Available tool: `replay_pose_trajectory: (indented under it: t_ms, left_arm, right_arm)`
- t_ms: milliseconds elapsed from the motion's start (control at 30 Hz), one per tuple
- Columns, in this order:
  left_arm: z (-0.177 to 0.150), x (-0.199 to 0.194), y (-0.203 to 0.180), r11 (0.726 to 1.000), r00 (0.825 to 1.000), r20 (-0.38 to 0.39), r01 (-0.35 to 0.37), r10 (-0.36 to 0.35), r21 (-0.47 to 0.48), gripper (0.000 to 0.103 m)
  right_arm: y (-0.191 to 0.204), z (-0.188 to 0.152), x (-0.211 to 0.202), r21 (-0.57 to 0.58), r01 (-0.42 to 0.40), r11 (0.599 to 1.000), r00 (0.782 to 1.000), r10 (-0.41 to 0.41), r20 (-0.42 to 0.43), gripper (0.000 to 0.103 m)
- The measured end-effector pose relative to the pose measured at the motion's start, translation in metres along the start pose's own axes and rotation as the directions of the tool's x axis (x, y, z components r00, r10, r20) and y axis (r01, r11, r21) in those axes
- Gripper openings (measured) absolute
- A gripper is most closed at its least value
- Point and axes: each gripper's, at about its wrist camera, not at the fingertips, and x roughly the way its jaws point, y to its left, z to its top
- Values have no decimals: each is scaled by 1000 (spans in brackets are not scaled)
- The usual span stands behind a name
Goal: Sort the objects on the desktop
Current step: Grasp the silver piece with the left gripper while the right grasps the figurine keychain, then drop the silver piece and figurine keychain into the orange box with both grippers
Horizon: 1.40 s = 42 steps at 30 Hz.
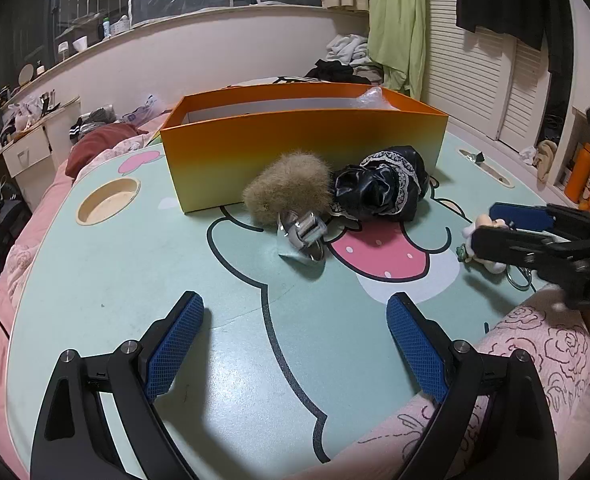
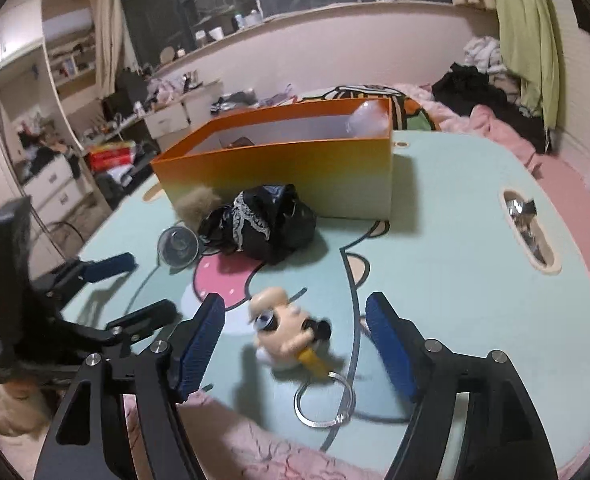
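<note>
Right wrist: figurine keychain (image 2: 285, 334) ring-end nearest camera

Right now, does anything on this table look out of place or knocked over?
Yes. The cartoon figure keychain lies toppled on the table, blurred, between the right tool's open pads, untouched. Everything else sits outside the orange box.

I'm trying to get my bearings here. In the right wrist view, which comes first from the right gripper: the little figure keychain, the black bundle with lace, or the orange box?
From the right gripper, nearest first:
1. Figure keychain, lying on the table between its open fingers.
2. Black bundle with lace, farther ahead, slightly left.
3. Orange box, just behind the bundle.
</note>
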Motion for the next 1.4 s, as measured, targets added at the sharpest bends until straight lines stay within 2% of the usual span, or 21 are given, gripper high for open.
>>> replay_pose_trajectory:
  t_ms: [33,67,100,133,200,433,600,767,833,900,967,1067,1200,1300,1400]
  left_arm:
    - [0,0,0,1000,1000,0,-1,1,0,93]
    - [0,0,0,1000,1000,0,0,0,0,93]
    - [-1,0,1,1000,1000,0,0,0,2,93]
    - [-1,0,2,1000,1000,0,1,-1,1,93]
    - [-1,0,2,1000,1000,3,7,-7,-4,93]
    - [8,-8,7,999,998,17,53,-53,-12,93]
    - [24,-8,9,1000,999,30,23,-23,-21,92]
    - [36,1,14,999,1000,15,21,-20,-40,80]
    - [39,7,14,999,1000,-5,13,-13,-37,71]
    - [43,16,11,999,999,-29,37,-38,-22,63]
    - [43,23,10,998,997,-59,58,-59,-16,30]
    - [38,22,11,995,993,-56,99,-100,-25,30]
    - [33,-7,18,994,994,20,107,-107,-24,30]
    - [49,-30,23,988,986,79,151,-147,-42,30]
    - [77,-38,25,991,982,140,131,-125,-40,30]
  right_arm:
    - [2,-1,7,-13,23,1000,1000,-23,-21,73]
    - [5,-2,8,-33,46,998,999,-46,-11,69]
    - [8,-4,8,-52,55,997,998,-55,-7,57]
    - [12,-6,8,-78,74,994,997,-74,3,35]
    - [13,-8,6,-81,73,994,997,-71,19,35]
    - [-12,-12,-5,45,22,999,997,-26,79,35]
    - [-11,-9,-5,42,22,999,997,-25,73,35]
    - [-11,-9,-4,45,17,999,998,-20,66,35]
    - [-11,-10,-4,45,15,999,998,-18,65,35]
    - [-11,-10,-4,45,14,999,998,-17,64,35]
    - [-11,-10,-4,46,13,999,998,-16,64,35]
    - [-11,-10,-5,43,15,999,997,-18,71,35]
    - [-7,-7,-12,27,17,999,995,-20,102,35]
    - [-4,11,-21,32,-19,999,991,15,136,35]
    - [-8,52,-21,67,-72,995,984,60,169,35]
